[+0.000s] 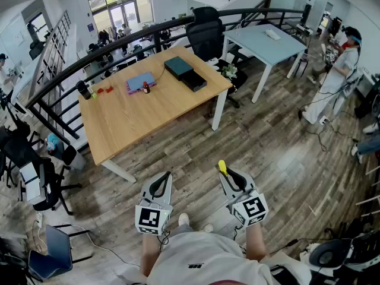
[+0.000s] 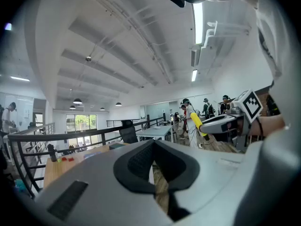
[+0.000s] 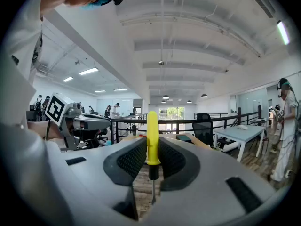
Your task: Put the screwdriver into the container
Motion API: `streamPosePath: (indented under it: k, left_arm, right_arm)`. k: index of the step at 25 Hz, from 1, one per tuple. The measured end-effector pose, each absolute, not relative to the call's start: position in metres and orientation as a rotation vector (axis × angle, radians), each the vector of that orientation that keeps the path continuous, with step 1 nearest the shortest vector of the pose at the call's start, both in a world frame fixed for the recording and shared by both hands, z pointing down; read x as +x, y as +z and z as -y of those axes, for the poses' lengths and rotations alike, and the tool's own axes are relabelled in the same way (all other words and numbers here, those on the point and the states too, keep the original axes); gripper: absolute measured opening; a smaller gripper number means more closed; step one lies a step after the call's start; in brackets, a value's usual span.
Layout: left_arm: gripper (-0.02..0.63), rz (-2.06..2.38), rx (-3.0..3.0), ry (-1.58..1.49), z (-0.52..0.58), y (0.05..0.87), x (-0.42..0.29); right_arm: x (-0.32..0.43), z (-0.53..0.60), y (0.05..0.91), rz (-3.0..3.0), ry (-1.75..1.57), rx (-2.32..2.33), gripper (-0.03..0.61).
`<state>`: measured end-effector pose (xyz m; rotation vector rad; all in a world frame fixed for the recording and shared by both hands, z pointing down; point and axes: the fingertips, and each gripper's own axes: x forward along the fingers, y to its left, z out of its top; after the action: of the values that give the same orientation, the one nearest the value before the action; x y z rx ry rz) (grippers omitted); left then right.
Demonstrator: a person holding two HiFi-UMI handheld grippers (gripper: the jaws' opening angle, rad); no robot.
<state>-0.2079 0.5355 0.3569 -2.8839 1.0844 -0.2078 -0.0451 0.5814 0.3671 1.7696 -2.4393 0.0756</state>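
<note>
Our right gripper point(image 1: 227, 176) squeezed the yellow screwdriver point(image 3: 152, 135), handle pointing up. Our left gripper point(image 1: 166, 178) was closed and empty. The dark container point(image 1: 185, 73) sat far ahead on the worktop point(image 1: 136, 120).

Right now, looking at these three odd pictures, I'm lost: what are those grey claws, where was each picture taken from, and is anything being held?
There is no robot here. A person carries a two-jaw grabber in each hand. The wide picture comes from a camera on the person's head, looking down at the left gripper and right gripper above a wooden floor. The other two pictures come from cameras riding on each gripper, looking along its jaws. The right gripper pinches a yellow-handled screwdriver. The left one's jaws are together, with nothing between them. Further off stands a wooden table carrying a dark box, a purple flat thing and a few small items.
</note>
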Motion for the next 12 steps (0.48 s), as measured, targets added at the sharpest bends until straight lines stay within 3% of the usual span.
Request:
streamPosePath:
  k: [12]
  left_arm:
    - [0.006,-0.948,-2.945,-0.18,-0.481,0.37,-0.224]
  right_arm:
    - [-0.078,-0.531,0.37,2.406,0.077,1.844,0.071]
